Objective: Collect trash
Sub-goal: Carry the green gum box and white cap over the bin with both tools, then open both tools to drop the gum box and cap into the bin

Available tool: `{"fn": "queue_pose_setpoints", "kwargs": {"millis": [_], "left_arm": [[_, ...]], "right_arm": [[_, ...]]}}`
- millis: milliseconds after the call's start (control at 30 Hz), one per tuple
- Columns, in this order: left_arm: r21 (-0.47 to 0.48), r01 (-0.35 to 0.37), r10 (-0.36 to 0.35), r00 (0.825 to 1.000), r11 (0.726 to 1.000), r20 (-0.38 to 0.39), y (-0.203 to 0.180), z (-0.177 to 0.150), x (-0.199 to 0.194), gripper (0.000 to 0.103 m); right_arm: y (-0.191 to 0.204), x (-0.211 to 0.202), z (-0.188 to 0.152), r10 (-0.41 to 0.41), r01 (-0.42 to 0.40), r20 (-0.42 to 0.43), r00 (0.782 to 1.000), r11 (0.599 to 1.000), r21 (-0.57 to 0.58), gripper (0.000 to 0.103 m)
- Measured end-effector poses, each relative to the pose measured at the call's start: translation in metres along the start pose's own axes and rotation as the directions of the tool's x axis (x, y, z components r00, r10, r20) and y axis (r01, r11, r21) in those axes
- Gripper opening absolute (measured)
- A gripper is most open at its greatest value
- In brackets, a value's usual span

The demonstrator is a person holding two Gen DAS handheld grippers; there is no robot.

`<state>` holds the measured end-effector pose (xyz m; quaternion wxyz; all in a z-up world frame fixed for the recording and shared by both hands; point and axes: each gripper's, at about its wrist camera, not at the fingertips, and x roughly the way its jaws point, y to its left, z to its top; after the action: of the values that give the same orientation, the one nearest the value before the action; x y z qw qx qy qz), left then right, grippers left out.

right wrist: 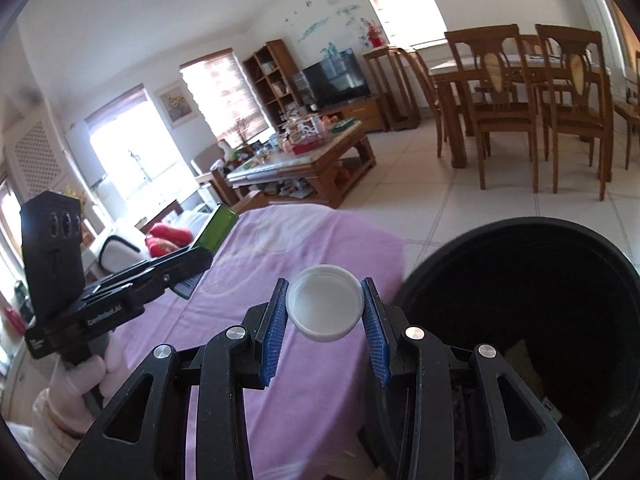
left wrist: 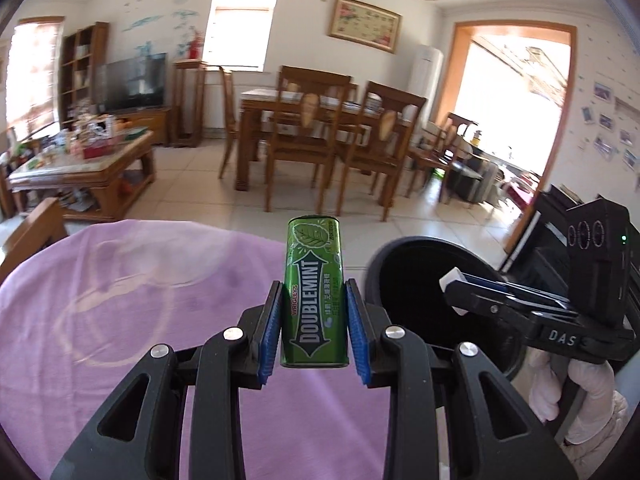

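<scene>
Two grippers: I have both loaded, each clamped on one piece of trash above the purple cloth [left wrist: 120, 300].
Left gripper [left wrist: 314, 316]: my blue pads [left wrist: 269, 332] press both long sides of a green gum tin [left wrist: 314, 292]; the jaws are clenched on it.
Gum tin: upright between my left jaws, its top rising well past the fingertips and its base hanging free below the pads.
Right gripper [right wrist: 325, 312]: jaws clamped on a white bottle cap [right wrist: 325, 304], one pad on each side of its rim.
Bottle cap: held with its hollow side facing up towards my camera, over the cloth and just left of the bin.
Black bin [right wrist: 520, 300]: open mouth just right of my right jaws; in the left view its rim [left wrist: 420, 248] sits right of the tin.
Right gripper from the left view [left wrist: 456, 284]: reaches over the bin's mouth, the cap's white edge showing at its tip.
Gloved hand [left wrist: 580, 392]: wrapped round the right gripper's handle.
Left gripper from the right view [right wrist: 200, 248]: off to the left of my right jaws, with the green tin sticking out ahead.
</scene>
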<state>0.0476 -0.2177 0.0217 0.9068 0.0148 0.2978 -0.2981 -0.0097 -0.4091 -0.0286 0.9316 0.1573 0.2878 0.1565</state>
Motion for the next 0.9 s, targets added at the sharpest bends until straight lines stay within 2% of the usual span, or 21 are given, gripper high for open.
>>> {"fn": "queue_pose_setpoints", "kwargs": {"millis": [167, 400, 700, 900], "left_arm": [[0.043, 0.094, -0.092, 0.995, 0.995, -0.044, -0.048, 0.001, 0.034, 0.031], [0.086, 0.163, -0.151, 0.98, 0.983, -0.129, -0.091, -0.008, 0.079, 0.031], [0.105, 0.185, -0.155, 0.957, 0.977, -0.244, -0.101, -0.022, 0.121, 0.031], [0.117, 0.166, -0.129, 0.954, 0.979, -0.272, -0.104, -0.024, 0.129, 0.032]], "right_arm": [[-0.053, -0.038, -0.014, -0.086, 0.085, 0.028, 0.996, 0.996, 0.04, 0.036], [-0.101, -0.053, -0.034, -0.168, 0.167, 0.009, 0.986, 0.984, 0.069, 0.036], [-0.124, -0.038, -0.05, -0.227, 0.229, -0.036, 0.973, 0.971, 0.071, 0.037], [-0.126, -0.034, -0.054, -0.279, 0.28, -0.039, 0.96, 0.959, 0.036, 0.037]]}}
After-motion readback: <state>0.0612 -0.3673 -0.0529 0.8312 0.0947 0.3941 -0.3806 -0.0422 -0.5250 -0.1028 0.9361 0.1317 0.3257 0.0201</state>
